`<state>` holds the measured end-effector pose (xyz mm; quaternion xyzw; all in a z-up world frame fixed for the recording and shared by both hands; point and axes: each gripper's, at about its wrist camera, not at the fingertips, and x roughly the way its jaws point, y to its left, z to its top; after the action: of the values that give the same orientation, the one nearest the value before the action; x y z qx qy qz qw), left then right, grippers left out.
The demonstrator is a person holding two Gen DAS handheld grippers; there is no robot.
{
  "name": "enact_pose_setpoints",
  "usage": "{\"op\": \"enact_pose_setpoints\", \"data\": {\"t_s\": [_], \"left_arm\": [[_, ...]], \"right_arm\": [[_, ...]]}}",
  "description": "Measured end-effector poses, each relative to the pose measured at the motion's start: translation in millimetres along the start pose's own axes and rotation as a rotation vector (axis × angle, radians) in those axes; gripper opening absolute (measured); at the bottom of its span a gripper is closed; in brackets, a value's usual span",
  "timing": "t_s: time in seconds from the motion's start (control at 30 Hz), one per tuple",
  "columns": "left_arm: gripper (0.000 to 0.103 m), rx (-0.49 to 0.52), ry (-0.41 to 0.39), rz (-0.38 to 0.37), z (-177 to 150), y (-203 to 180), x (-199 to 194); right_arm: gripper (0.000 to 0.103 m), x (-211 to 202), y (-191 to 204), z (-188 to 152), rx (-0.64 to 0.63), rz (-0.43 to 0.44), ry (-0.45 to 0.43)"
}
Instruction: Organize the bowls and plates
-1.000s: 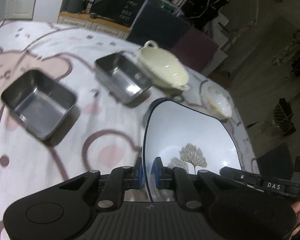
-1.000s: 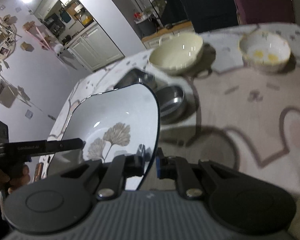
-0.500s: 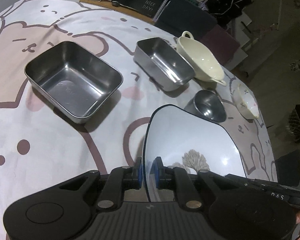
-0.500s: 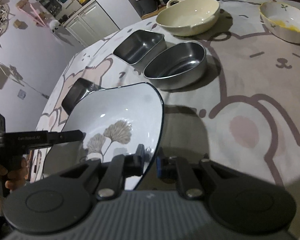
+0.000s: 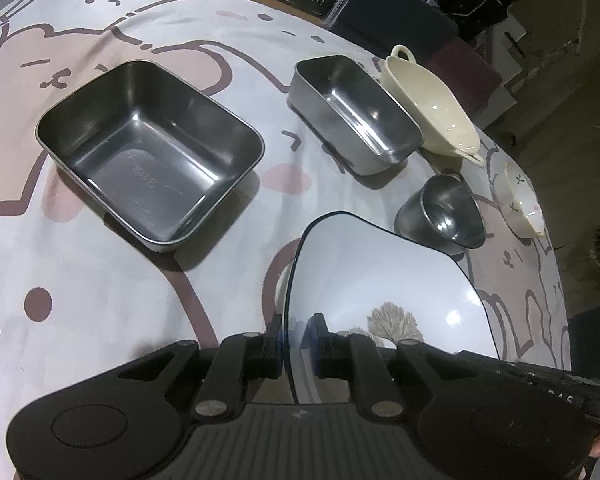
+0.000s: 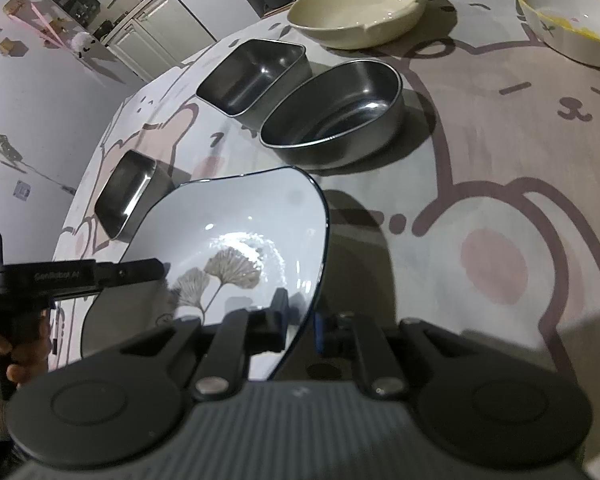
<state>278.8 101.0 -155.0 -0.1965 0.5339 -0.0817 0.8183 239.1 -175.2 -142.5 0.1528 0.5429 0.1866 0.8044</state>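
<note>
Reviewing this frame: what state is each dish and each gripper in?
Leaf-print plate: held by both grippers.
Left gripper: shut on its rim.
Right gripper: shut on the opposite rim.
Large steel tray: upright, empty.
Small steel tray: upright, empty.
Oval steel bowl: upright, empty.
Cream bowl: upright, empty.

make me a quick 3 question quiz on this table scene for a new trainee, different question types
1. True or false: the white plate with the leaf print is gripped at its rim by both the left hand-held gripper and the right hand-held gripper.
2. Multiple choice: which dish sits nearest the far edge of that plate in the right wrist view? A) cream handled dish B) oval steel bowl C) floral bowl with yellow rim
3. Fill in: besides the oval bowl, the number of rectangular steel pans on the tablecloth is ___.

Key: 1 true; 2 B; 3 two (large steel pan, small steel pan).
</note>
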Motion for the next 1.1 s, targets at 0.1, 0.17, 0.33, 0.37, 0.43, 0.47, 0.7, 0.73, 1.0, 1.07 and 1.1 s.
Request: {"op": "enact_pose_setpoints", "data": {"t_s": [0.1,0.17,0.33,0.37,0.43,0.47,0.7,0.73,1.0,1.07,1.1], "left_arm": [[0.015,0.001,0.017,0.013,-0.3,1.2,3.3],[0.016,-0.002,0.028,0.019,-1.3,2.6,5.6],[0.017,-0.006,0.029,0.019,-0.7,4.0,5.9],[0.017,-0.005,0.028,0.020,-0.4,3.6,5.8],[0.017,-0.006,0.028,0.025,-0.1,2.8,6.1],[0.017,-0.010,0.030,0.028,-0.1,2.6,6.5],[0.019,0.020,0.053,0.072,-4.5,1.8,10.5],[0.019,0.033,0.058,0.083,-5.8,1.4,11.3],[0.018,0.073,0.049,0.093,-7.9,-0.8,10.1],[0.018,0.080,0.049,0.095,-8.0,-1.7,10.0],[0.018,0.082,0.049,0.095,-8.2,-1.9,9.8]], "right_arm": [[0.016,2.7,1.7,2.1,-0.004,-0.005,0.012],[0.016,5.8,3.7,2.4,-0.007,-0.015,0.023],[0.016,7.5,5.4,0.6,-0.010,-0.018,0.039],[0.016,7.4,5.3,1.0,-0.009,-0.017,0.039],[0.016,7.5,5.2,1.6,-0.005,-0.019,0.037],[0.016,8.1,5.5,1.9,-0.005,-0.021,0.036],[0.016,11.2,10.9,0.5,-0.036,-0.040,0.057],[0.016,12.5,12.5,-0.5,-0.047,-0.045,0.065],[0.017,15.5,12.2,-3.6,-0.063,-0.058,0.090],[0.017,15.8,11.6,-3.1,-0.059,-0.059,0.093],[0.017,15.7,10.9,-3.0,-0.056,-0.059,0.094]]}}
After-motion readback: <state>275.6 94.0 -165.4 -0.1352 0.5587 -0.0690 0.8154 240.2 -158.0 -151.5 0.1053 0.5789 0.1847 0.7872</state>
